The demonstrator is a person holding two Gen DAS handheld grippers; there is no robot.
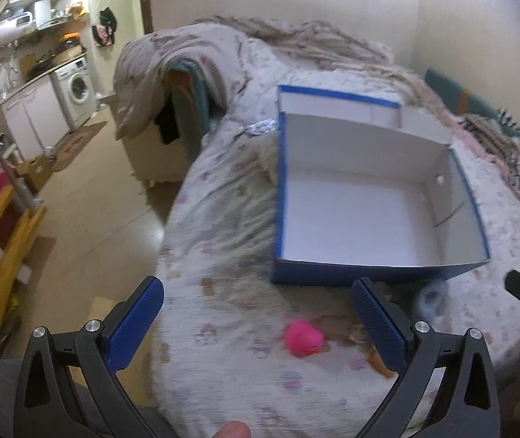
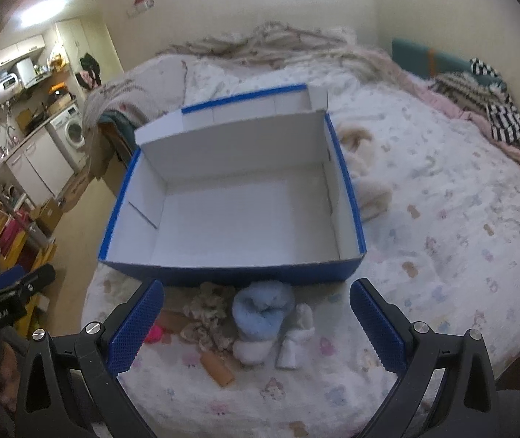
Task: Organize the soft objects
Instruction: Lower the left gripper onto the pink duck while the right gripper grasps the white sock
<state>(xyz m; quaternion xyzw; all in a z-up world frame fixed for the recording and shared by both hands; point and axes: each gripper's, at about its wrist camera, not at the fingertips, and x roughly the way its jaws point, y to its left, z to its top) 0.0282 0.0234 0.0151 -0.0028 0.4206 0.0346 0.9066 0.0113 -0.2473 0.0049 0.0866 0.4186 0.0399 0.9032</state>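
- Bed (image 2: 460, 219): covered by a pale patterned quilt; carries all task items.
- Box (image 2: 230, 211): blue outside, white inside, open-topped, nothing in it. It sits on the quilt just beyond the toys. Also seen in the left wrist view (image 1: 369, 200).
- Left gripper (image 1: 256, 325): jaws spread wide, nothing between them. It hovers over the near edge of the bed.
- Right gripper (image 2: 256, 325): jaws spread wide, nothing held. It hovers above the toy cluster.
- Pink toy (image 1: 303, 337): lies on the quilt between the left gripper's fingers in that view, apart from both. Only partly visible from the right wrist, behind the left finger.
- Blue toy (image 2: 261, 310): light blue, fluffy, just in front of the box's near wall.
- White toy (image 2: 296, 335): small figure, just right of the blue toy; contact cannot be judged.
- Brown toy (image 2: 208, 314): shaggy and beige, just left of the blue toy.
- Orange piece (image 2: 218, 367): cylinder-like, lying nearest the camera; nature unclear.
- Fabric (image 2: 365, 186): cream pile beside the box's right wall.
- Kitchen area with washer (image 1: 79, 87): background left, well apart from the bed.
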